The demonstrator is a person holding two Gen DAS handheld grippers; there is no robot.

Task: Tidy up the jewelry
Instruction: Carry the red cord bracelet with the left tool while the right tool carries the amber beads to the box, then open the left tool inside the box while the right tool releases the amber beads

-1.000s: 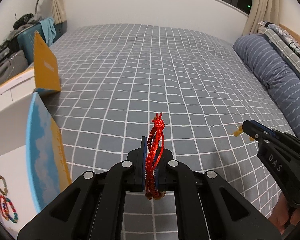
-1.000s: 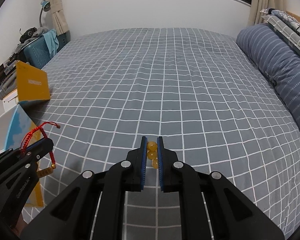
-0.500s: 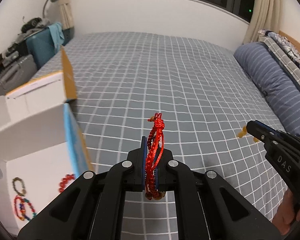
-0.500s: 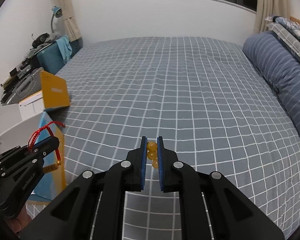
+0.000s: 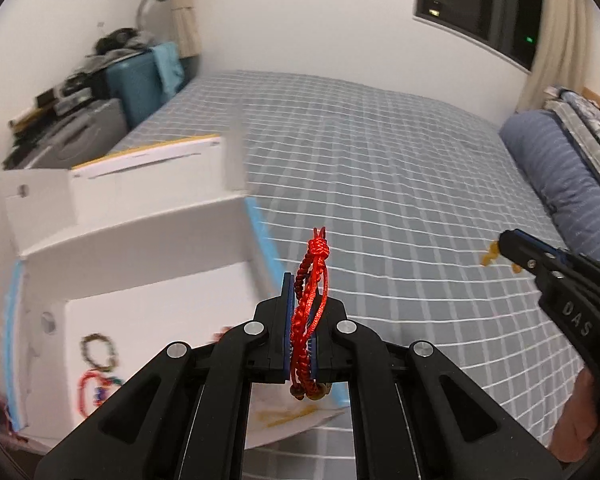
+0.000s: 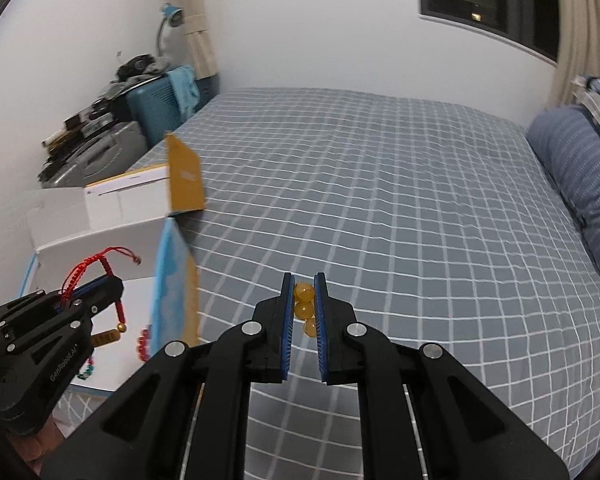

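Right tongs read "DAS"; left tongs read "GenRobot.AI".

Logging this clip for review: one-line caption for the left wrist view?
Left tongs shut on a red cord bracelet beside the open white box on the bed.

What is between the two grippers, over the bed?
Nothing: in the left wrist view only bare checked bedspread shows between the left gripper with its red bracelet and the right gripper.

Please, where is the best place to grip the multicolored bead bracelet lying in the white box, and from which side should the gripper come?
Likely from above: the multicolored bead bracelet lies flat on the floor of the white box, so pinch across one arc of the loop.
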